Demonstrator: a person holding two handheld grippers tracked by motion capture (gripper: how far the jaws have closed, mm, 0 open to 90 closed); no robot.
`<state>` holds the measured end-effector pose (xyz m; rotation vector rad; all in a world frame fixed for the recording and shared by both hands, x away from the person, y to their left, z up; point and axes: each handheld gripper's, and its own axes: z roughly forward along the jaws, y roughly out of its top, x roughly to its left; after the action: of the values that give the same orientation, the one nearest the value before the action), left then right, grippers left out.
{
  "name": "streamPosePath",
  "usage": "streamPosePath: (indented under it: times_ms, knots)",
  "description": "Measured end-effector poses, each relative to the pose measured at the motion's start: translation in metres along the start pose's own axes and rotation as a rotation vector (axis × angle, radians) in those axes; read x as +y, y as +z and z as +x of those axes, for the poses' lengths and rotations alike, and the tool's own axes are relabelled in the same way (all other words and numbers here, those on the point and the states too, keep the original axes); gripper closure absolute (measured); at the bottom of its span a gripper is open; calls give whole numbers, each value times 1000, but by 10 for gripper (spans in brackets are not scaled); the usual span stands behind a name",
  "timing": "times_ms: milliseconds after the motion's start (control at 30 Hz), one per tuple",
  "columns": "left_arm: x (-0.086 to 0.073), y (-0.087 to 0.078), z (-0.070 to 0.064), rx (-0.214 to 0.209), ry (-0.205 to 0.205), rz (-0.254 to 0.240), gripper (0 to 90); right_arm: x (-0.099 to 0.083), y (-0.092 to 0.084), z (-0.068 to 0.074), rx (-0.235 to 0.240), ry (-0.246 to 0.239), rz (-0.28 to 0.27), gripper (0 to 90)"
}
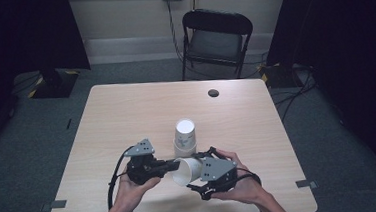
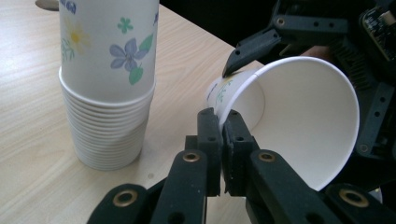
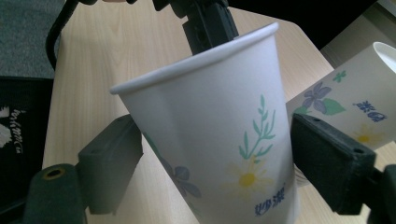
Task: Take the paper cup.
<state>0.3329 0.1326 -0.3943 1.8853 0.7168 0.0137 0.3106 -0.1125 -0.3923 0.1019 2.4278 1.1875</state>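
Observation:
A single white paper cup (image 1: 184, 171) with a flower print lies sideways in the air between both grippers, its mouth toward my left hand. My left gripper (image 1: 172, 164) is shut on the cup's rim (image 2: 233, 100), one jaw inside and one outside. My right gripper (image 1: 197, 167) straddles the cup's body (image 3: 219, 140), with a pad (image 3: 114, 158) against each side wall. Just behind them an upside-down stack of the same cups (image 1: 184, 136) stands on the table. In the left gripper view the stack (image 2: 107, 84) is on the left.
The light wooden table (image 1: 126, 115) has a dark cable hole (image 1: 213, 92) near its far edge. A black folding chair (image 1: 216, 36) stands behind the table. Cables lie on the grey floor at both sides.

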Motion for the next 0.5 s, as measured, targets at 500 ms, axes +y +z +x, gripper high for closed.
streamPosePath:
  times_ms: [500]
  knots:
    - [3,0,0,27,-4,-12,875,-3,3,2,-41,29,-8,224]
